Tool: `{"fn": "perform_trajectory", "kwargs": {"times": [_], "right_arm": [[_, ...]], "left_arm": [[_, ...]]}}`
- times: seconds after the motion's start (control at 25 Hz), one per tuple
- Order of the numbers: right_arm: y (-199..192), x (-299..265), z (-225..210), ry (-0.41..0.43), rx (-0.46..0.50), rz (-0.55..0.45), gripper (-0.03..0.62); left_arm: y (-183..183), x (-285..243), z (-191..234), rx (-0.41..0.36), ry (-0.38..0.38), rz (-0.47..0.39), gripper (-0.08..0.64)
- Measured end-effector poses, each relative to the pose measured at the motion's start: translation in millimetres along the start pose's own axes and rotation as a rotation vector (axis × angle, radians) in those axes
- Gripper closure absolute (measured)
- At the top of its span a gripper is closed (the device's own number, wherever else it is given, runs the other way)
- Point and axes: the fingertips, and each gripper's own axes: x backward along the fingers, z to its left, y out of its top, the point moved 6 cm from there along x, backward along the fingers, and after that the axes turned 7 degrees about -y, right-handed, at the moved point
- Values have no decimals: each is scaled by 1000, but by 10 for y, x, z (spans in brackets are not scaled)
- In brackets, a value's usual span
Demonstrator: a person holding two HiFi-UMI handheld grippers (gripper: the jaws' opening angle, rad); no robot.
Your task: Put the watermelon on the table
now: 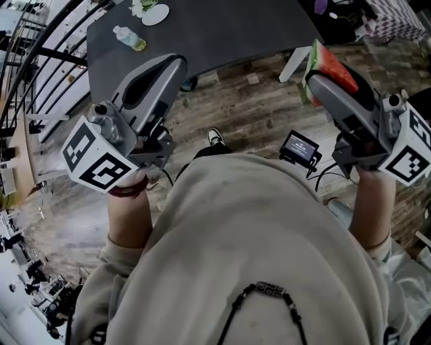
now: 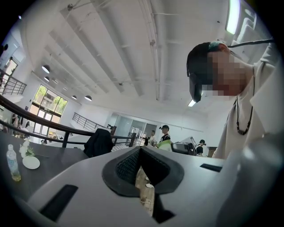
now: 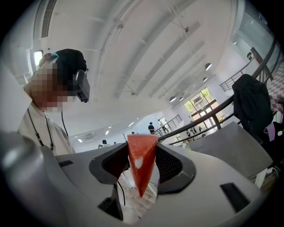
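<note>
A red watermelon slice [image 1: 335,65] with a green rind sits clamped in my right gripper [image 1: 318,75], held above the wooden floor just off the near right corner of the dark grey table [image 1: 222,30]. In the right gripper view the watermelon slice [image 3: 142,162] stands as a wedge between the jaws of the right gripper [image 3: 142,156], point downward. My left gripper [image 1: 176,62] hovers at the table's near edge with its jaws closed together and nothing held. In the left gripper view the left gripper [image 2: 140,153] shows its pads meeting, with floor visible below.
On the table's far left lie a plastic bottle [image 1: 129,38] and a white plate [image 1: 155,13]. A white table leg [image 1: 295,63] stands near the watermelon. A small screen device [image 1: 300,147] hangs by my body. A black railing [image 1: 40,60] runs along the left.
</note>
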Motion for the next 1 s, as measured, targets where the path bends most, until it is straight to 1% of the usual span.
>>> {"fn": "perform_trajectory", "kwargs": {"times": [0.12, 0.2, 0.32, 0.44, 0.6, 0.68, 0.8, 0.88, 1.0], "right_arm": [[52, -84, 38, 1, 11, 1, 387], [59, -214, 39, 0, 8, 14, 387], [-4, -562, -82, -12, 3, 49, 387], [-12, -1012, -233, -18, 68, 84, 387], [48, -1450, -386, -33, 142, 125, 387], [168, -1457, -494, -40, 158, 137, 387], [526, -1270, -542, -50, 155, 142, 387], [703, -1258, -528, -68, 174, 161, 387], [773, -1446, -658, -87, 199, 192, 387]], "left_arm": [[1, -33, 34, -26, -1, 28, 555], [-8, -94, 169, -37, 15, 71, 554], [-129, -306, 595, -36, 33, 166, 555], [-185, -542, 983, -60, 20, 208, 554], [-57, -661, 1181, -66, 2, 180, 554], [16, -815, 1198, -66, 2, 173, 554], [277, -1085, 1057, -72, 5, 167, 555], [448, -1104, 1017, -71, 11, 156, 555], [494, -1017, 1206, -64, 26, 154, 555]]}}
